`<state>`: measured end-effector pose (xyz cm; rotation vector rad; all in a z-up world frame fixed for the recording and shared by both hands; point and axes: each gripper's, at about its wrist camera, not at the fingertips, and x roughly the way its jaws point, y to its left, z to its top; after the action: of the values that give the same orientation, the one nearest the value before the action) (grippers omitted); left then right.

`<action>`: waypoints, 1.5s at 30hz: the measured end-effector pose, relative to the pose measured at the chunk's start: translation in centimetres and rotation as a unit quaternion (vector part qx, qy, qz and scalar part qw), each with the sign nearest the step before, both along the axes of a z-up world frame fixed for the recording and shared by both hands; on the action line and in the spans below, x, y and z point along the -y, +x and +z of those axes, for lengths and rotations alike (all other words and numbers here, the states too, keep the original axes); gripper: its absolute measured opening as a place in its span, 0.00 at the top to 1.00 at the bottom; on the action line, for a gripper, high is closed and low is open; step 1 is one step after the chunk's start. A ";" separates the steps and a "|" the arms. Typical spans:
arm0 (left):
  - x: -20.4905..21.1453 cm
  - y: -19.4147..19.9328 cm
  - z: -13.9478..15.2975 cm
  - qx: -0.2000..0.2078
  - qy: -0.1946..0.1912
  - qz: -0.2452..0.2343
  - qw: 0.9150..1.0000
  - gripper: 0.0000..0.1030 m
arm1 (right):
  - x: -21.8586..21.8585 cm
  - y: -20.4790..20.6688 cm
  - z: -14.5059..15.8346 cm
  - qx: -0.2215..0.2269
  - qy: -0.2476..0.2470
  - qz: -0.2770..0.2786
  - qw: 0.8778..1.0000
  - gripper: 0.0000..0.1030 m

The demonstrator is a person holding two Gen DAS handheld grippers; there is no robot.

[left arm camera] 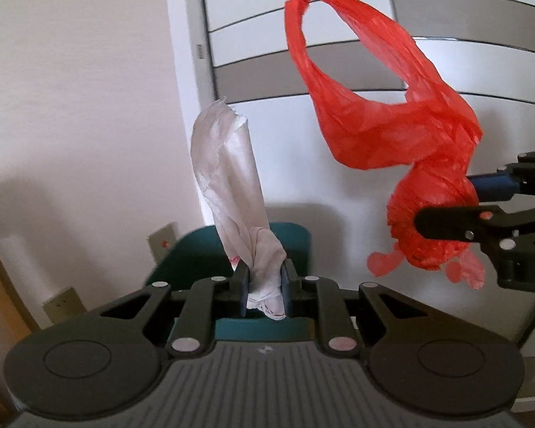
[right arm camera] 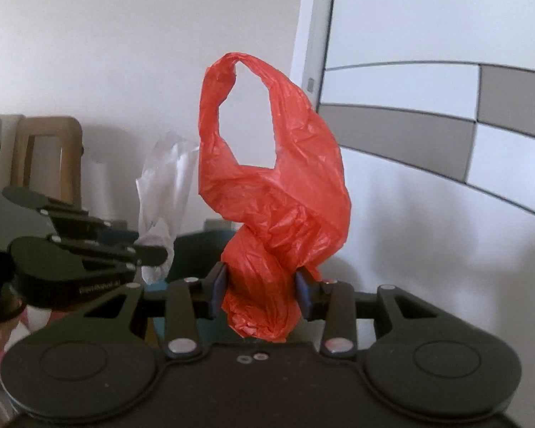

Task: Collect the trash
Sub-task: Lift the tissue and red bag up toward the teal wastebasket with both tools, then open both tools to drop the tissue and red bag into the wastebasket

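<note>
Above the teal bin [left arm camera: 196,249], against a white wall, both grippers held their catch aloft. Left gripper [left arm camera: 265,287]: jaws nearly shut, pinching the knotted base of a crumpled white plastic bag [left arm camera: 228,185], which stood up from the pads like a limp flag. Right gripper [right arm camera: 262,292]: jaws partway closed around the twisted neck of a red plastic bag [right arm camera: 274,192], handle loop upright above it (the wad itself kept the pads apart). Seen from the left wrist, the red bag [left arm camera: 385,107] hung just to the right of the white one, the two apart, not touching.

Risks, as judged: thin film is slick and springy, so a jolt could let either bag creep out of the pads. Red bag's loose loop could snag on the other gripper if the two closed in. Light bags drift, so released from this height they might flutter past the bin's rim and miss. The bin's opening was mostly hidden behind the left gripper, so aim was uncertain.

Writing: a white "D" on the right gripper's body in the left view; small white lettering on the left gripper's body [right arm camera: 100,290] in the right view, too blurred to read. A small label on the cabinet [left arm camera: 199,50] edge, illegible.
</note>
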<state>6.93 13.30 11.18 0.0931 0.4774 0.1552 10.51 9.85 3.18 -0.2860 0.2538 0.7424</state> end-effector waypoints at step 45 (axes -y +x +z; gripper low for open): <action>-6.5 16.0 -8.9 -0.221 -0.058 0.067 0.971 0.82 | -9.3 8.4 -8.2 -0.103 -0.118 -0.002 0.988 0.51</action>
<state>22.95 19.83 2.25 -0.0208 0.9372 0.2402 18.89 19.15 -5.01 -0.4340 0.5416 0.7382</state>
